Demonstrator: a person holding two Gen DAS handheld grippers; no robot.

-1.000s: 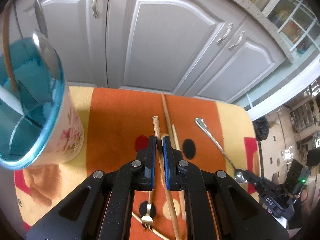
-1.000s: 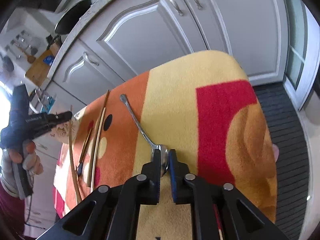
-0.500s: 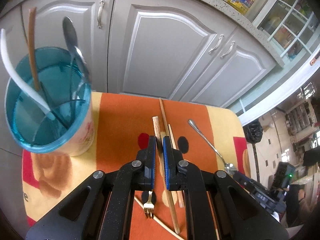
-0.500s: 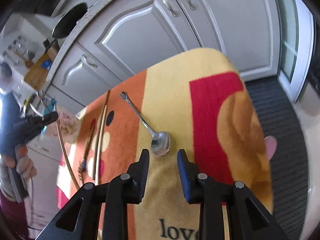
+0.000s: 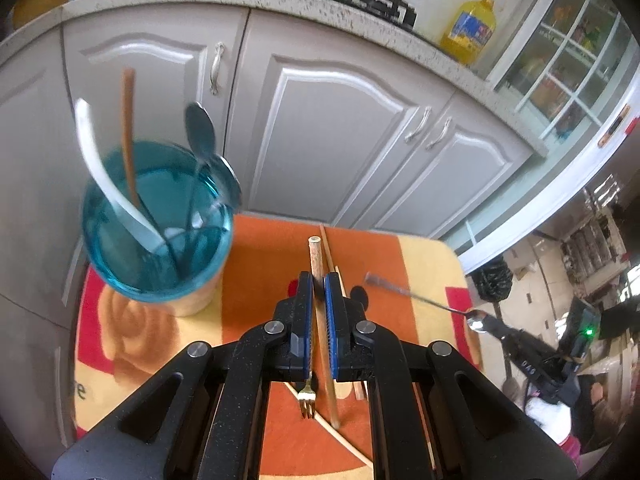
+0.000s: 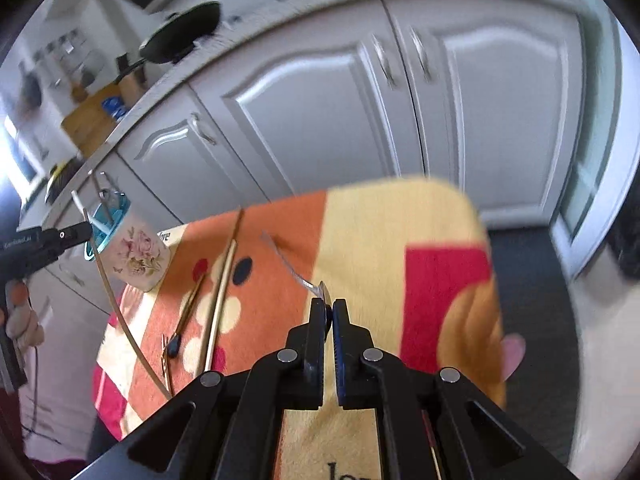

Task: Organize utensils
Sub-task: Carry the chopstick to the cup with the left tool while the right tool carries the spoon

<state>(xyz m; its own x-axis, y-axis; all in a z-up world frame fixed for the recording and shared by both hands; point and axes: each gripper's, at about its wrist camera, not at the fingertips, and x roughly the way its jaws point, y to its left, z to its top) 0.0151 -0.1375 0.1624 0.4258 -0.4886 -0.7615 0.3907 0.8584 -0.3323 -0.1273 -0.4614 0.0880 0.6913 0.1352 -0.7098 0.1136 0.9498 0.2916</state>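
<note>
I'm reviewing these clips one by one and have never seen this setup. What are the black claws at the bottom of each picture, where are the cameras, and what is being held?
There is no robot here: a person holds a two-finger gripper in each hand, and each carries a fisheye camera looking forward along its fingers. That is why black fingers fill the bottom of both pictures.

The left wrist view shows the left gripper shut on a wooden chopstick. Below it lie a small gold fork and more chopsticks on an orange, yellow and red cloth. A blue-rimmed utensil holder stands at the left, already holding some utensils.

The right wrist view shows the right gripper shut on a metal spoon at its bowl end, the handle pointing away over the cloth. This picture is motion-blurred. Grey kitchen cabinets stand behind.
</note>
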